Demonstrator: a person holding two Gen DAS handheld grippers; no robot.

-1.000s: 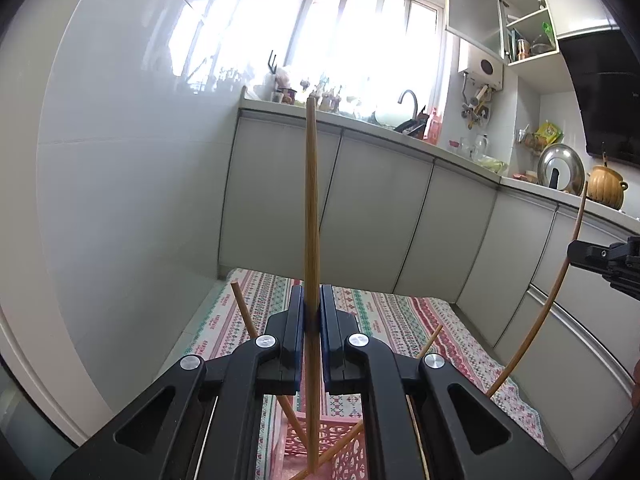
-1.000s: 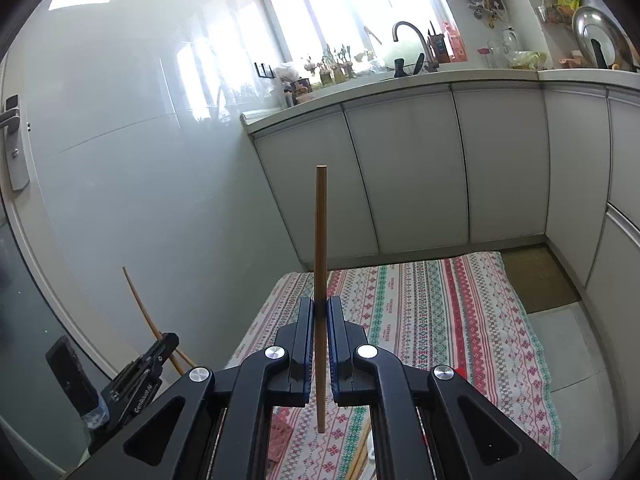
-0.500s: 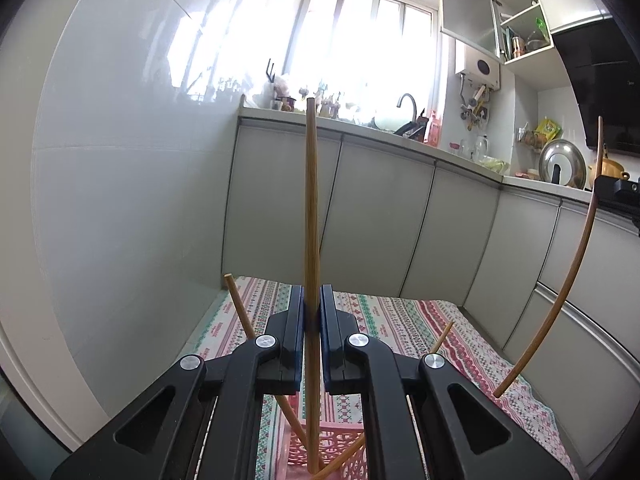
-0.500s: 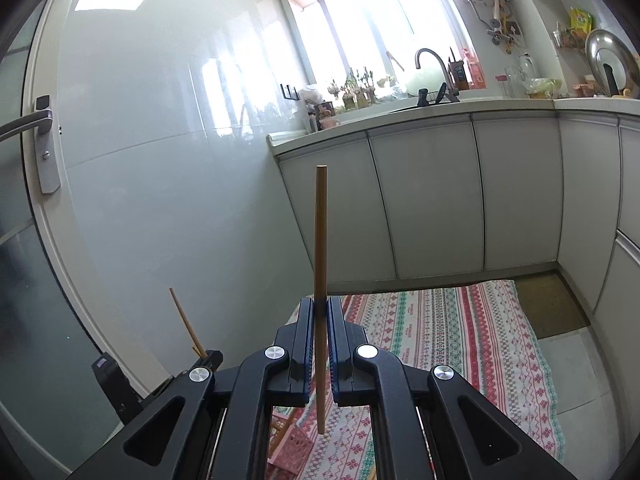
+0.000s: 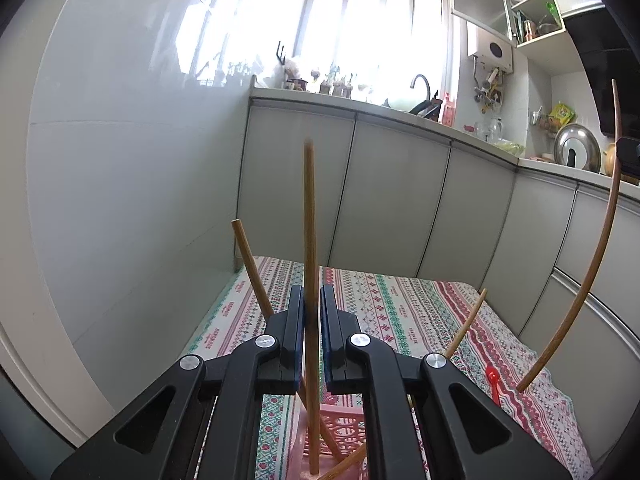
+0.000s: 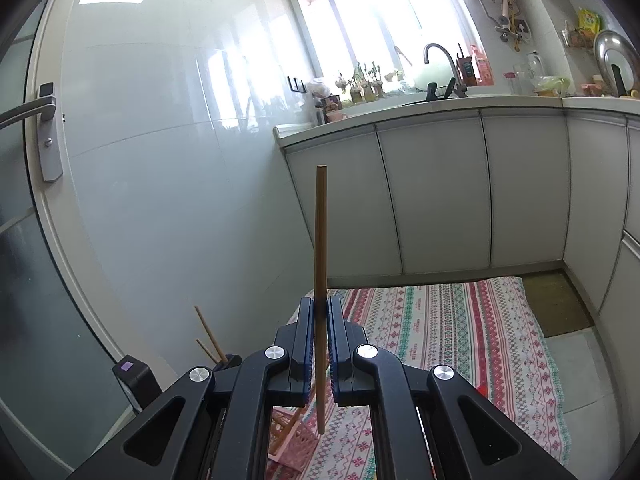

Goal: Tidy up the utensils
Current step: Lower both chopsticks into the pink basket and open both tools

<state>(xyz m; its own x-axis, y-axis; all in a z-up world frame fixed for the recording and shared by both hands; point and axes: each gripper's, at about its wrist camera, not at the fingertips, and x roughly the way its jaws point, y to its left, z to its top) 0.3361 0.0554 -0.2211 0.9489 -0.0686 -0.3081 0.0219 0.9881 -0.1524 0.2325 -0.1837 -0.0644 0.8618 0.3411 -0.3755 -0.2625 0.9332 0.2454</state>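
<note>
Our left gripper (image 5: 311, 294) has its two black fingers (image 5: 295, 320) very close on each side of a long wooden chopstick (image 5: 310, 240). We cannot tell if they are squeezing it or only standing next to it. The chopstick points straight up. Its top end looks blurry, and its bottom end is down inside the pink basket (image 5: 344, 428). Two more sticks are in the basket, a left-leaning stick (image 5: 251, 268) and a right-leaning stick (image 5: 466, 320).

Our right gripper (image 6: 321, 301) is pinching a second chopstick (image 6: 321, 232) tight. It stands straight up, and its bottom end hangs in the air, touching nothing. The pink basket is low and a bit to the left of it.

The basket sits on a striped cloth (image 5: 400, 304). A small red thing (image 5: 492, 376) lies on the cloth near the basket. Gray cupboards (image 6: 432, 200) stand behind the cloth.
</note>
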